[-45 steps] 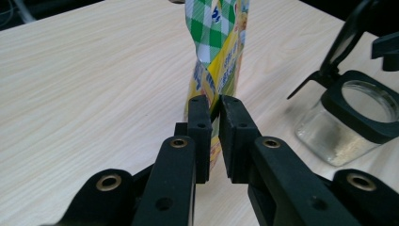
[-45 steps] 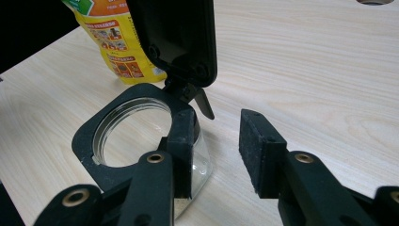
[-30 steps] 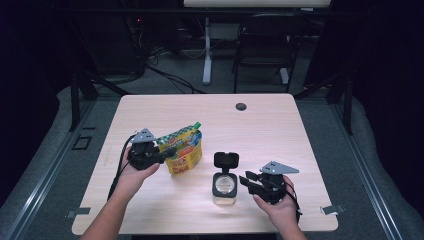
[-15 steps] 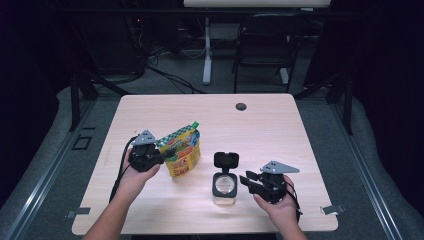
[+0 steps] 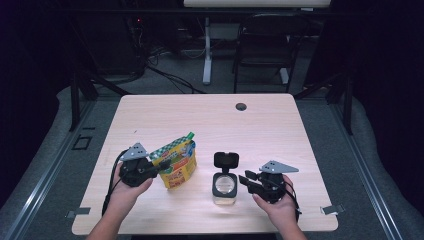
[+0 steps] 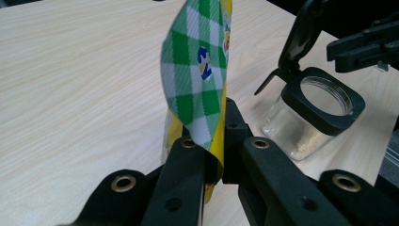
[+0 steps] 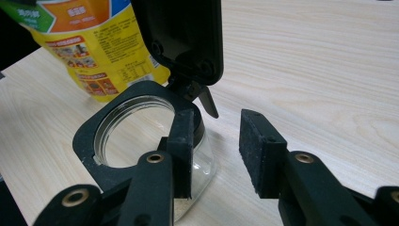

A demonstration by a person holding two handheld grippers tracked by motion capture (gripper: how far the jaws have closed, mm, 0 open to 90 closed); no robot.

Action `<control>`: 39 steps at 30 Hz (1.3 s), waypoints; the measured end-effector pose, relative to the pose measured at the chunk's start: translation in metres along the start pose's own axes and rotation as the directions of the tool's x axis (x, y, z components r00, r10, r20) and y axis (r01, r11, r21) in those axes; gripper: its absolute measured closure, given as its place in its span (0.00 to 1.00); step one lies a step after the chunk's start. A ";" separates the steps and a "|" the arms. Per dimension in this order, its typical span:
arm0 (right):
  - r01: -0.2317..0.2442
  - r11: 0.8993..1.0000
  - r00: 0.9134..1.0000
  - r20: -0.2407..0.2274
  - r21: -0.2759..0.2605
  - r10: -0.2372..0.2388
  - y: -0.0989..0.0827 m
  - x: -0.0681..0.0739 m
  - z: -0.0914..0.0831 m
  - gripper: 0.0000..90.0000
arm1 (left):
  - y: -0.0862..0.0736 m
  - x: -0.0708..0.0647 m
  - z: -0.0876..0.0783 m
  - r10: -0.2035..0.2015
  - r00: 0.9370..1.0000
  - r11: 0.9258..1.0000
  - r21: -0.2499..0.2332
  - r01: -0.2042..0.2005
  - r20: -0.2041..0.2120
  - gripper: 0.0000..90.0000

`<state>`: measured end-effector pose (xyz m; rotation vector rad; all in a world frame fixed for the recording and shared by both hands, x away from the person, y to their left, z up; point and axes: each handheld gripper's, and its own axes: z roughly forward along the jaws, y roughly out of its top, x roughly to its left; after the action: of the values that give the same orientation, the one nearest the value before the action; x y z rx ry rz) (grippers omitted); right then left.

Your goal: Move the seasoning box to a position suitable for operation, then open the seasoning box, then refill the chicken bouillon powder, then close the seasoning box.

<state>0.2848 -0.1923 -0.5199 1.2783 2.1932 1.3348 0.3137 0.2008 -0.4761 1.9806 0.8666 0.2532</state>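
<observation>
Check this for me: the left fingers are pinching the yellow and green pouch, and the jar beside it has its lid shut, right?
Not quite. The jar has its flip lid standing open, as the high view shows. The left fingers do pinch the pouch.

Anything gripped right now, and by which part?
Left gripper pinches the pouch by its checked edge. Right gripper is open beside the jar.

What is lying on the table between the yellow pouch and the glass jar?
Nothing. In the high view, only bare table lies between the yellow pouch and the glass jar; they stand apart, with its black lid flipped up.
</observation>
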 end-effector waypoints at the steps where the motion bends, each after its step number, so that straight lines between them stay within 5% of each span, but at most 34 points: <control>1: 0.001 1.000 1.000 0.001 0.001 -0.001 0.000 0.000 -0.001 0.73 | -0.001 -0.001 -0.001 0.001 1.000 1.000 0.000 -0.001 -0.001 1.00; 32: -0.011 1.000 1.000 0.014 -0.010 0.011 -0.003 -0.001 -0.005 0.73 | -0.020 -0.003 -0.031 0.016 1.000 1.000 0.010 -0.016 0.018 0.98; 39: -0.015 1.000 1.000 0.014 -0.009 0.015 -0.003 -0.003 -0.006 0.73 | -0.019 -0.001 -0.038 -0.007 1.000 1.000 -0.027 0.008 0.011 0.89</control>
<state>0.2811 -0.1983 -0.5196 1.2991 2.1699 1.3355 0.2856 0.2318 -0.4705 1.9518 0.8591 0.2479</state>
